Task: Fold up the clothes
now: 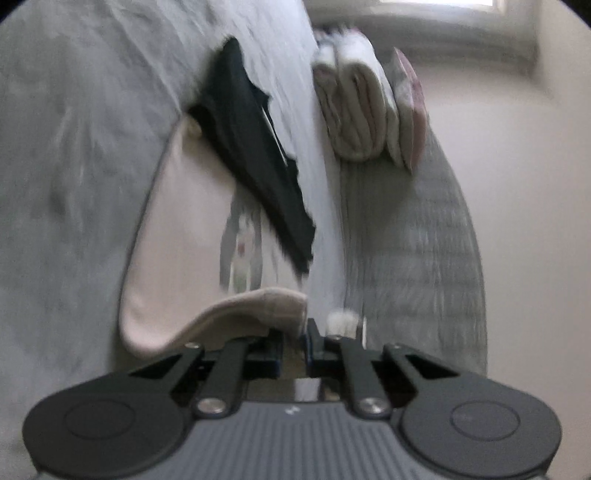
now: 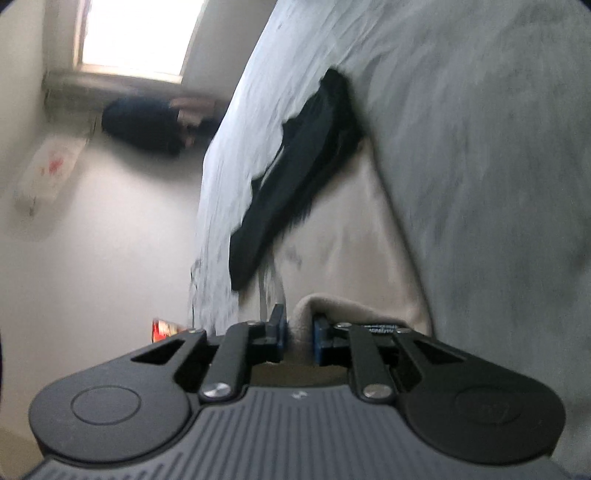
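A pale cream garment [image 1: 184, 236] with a faint printed figure lies spread on the grey bed cover [image 1: 66, 166]. My left gripper [image 1: 294, 332] is shut on a lifted, folded-over edge of that garment. In the right wrist view the same cream garment [image 2: 351, 236] stretches away, and my right gripper [image 2: 298, 334] is shut on another raised edge of it. A dark navy garment [image 1: 255, 155] lies crumpled across the far end of the cream one, and the dark garment [image 2: 295, 173] shows in the right view too. Both views are tilted and motion-blurred.
A stack of folded pale and pink cloths [image 1: 369, 107] sits on the bed by a grey ribbed blanket [image 1: 410, 236]. A white sheet [image 2: 236, 140] hangs at the bed's edge. Beyond it are the floor, a dark pile [image 2: 147, 125], a white box [image 2: 48, 170] and a window [image 2: 136, 33].
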Tool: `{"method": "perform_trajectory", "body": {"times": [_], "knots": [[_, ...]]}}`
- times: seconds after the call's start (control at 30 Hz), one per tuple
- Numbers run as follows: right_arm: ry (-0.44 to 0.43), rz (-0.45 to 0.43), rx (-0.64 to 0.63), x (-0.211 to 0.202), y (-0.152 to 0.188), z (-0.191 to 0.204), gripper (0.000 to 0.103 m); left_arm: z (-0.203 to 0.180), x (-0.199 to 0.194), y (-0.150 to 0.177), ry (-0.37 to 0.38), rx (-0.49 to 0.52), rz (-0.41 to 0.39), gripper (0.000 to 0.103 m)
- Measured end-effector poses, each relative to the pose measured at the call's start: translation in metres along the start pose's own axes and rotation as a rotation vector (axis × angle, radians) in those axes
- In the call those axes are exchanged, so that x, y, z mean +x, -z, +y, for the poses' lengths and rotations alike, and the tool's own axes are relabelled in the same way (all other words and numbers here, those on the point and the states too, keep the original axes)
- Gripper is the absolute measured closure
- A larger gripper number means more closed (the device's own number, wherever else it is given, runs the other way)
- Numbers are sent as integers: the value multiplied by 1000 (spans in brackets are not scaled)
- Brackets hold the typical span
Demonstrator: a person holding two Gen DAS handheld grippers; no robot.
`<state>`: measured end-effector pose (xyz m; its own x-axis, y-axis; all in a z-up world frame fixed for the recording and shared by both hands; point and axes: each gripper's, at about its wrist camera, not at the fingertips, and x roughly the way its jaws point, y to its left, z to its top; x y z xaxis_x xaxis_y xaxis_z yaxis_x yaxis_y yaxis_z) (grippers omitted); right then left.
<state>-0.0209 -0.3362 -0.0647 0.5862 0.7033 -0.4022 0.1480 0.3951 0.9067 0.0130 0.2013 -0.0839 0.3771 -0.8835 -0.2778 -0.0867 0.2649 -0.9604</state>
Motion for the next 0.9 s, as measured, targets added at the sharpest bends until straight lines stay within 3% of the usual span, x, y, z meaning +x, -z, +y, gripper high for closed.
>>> {"method": "perform_trajectory", "body": {"times": [0.13,0.3,0.43,0.57,0.63,0.67,0.7,0.8,0.9], "knots": [[-22,-79,78,14,-16,-15,86,14,11,-21,-6,-80,-73,92],[-33,-118,156,30,-23,-35,86,30,20,-37,1,-134,-137,92],[-37,-140,224,33,-29,-41,86,25,21,-51,-29,-128,-182,93],[-46,-168,268,36,-34,-39,83,6,19,-55,-133,-22,-233,92],[-53,-176,300,38,-36,-37,79,-4,18,-56,-187,35,-258,78],[-61,-179,310,38,-37,-36,76,-8,17,-57,-214,63,-271,62],[-70,-183,315,37,-39,-36,68,-13,17,-58,-241,91,-284,56],[-56,-239,280,29,-43,-30,49,-25,20,-61,-318,168,-301,56],[-9,-299,232,20,-45,-23,48,-27,25,-56,-370,222,-277,56]]}}
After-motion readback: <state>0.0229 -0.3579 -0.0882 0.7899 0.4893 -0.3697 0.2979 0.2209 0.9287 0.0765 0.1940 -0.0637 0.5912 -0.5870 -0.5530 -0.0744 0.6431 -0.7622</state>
